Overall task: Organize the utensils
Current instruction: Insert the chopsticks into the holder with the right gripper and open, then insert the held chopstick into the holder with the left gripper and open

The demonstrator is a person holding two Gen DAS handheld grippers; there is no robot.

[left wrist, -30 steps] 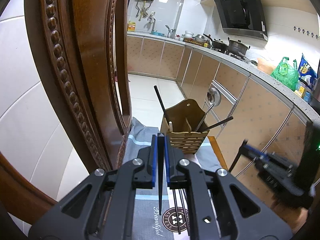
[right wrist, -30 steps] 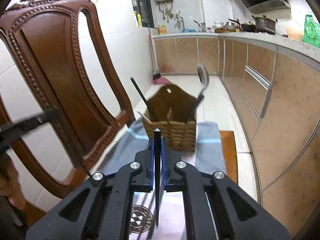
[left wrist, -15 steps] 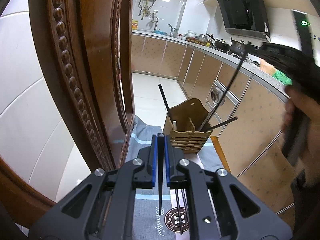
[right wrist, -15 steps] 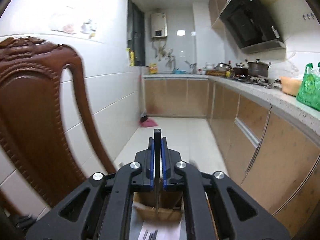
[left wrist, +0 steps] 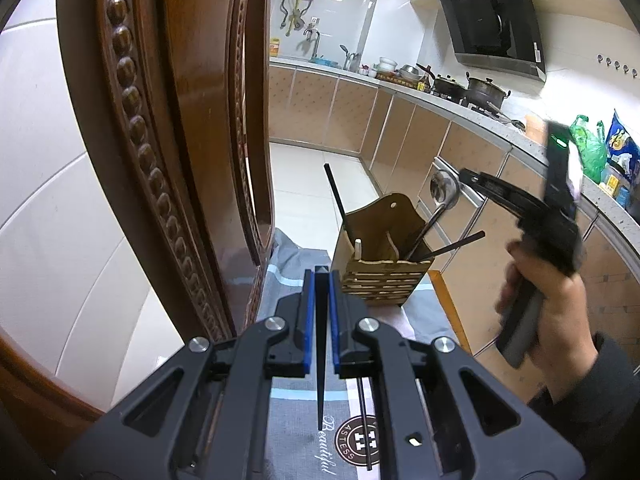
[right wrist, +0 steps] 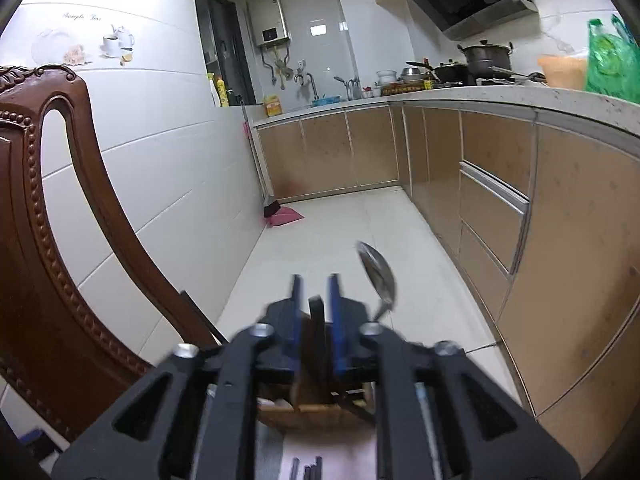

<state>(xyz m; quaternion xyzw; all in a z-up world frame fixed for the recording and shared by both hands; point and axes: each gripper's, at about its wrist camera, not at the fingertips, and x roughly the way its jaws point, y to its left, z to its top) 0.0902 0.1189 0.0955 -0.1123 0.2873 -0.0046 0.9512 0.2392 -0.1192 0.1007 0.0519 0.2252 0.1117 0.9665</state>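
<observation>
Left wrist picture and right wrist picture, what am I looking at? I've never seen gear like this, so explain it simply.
There is no robot here. A person holds a pair of tongs in each hand, and each pair carries a camera looking along its two fingers. One picture looks along the left tongs, shut on a black chopstick; the person's right hand shows at the side. The other looks along the right tongs, pads apart, above a wooden utensil holder with a spoon in it. The holder stands on a grey cloth, where a loose chopstick lies.
</observation>
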